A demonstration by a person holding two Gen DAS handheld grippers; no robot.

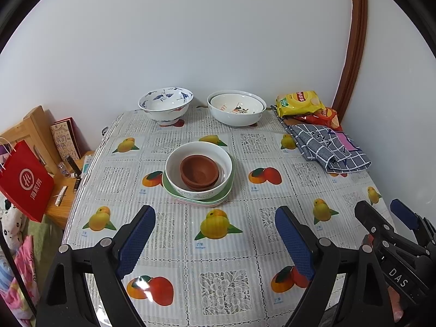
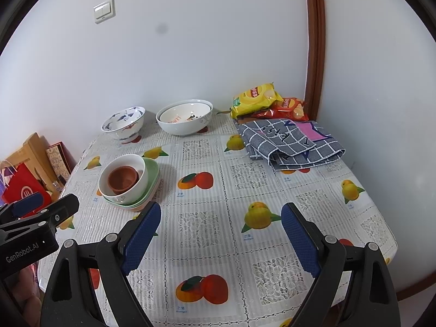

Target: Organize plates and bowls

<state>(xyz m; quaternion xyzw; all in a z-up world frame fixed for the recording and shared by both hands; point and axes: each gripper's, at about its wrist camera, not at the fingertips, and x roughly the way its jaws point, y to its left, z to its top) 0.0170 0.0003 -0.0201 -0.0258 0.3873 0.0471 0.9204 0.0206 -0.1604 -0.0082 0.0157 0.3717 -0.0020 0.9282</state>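
Plates and bowls are spread over the fruit-print tablecloth (image 1: 218,259), and nearest of all stand the two tools: the left gripper (image 1: 215,238) and the right gripper (image 2: 220,237) both hover above the near edge with jaws spread wide and nothing between them. Just beyond sits the nested stack: brown clay bowls (image 1: 199,171) inside a white bowl (image 1: 199,167), which rests on green plates (image 1: 174,188) near the table's middle. Judging from this layout, the step in hand is to choose the next piece to gather; it would pay to bring one tool over a rim and pinch the wall, not the whole width, while the other steadies the stack. The glazed ware looks slippery, so a slow, level lift seems wise. Further back, near the wall, stand a blue-patterned bowl (image 1: 166,105) and, well apart from it, a large white bowl (image 1: 235,113) with a smaller dish inside that carries red lettering, only partly readable. Readable writing: "DAS" and "GenRobot.AI" on the tool bodies; small captions under the printed fruit are too small to read. The red paper bag (image 1: 26,184) and yellow chip packet (image 1: 299,102) bear Chinese print.
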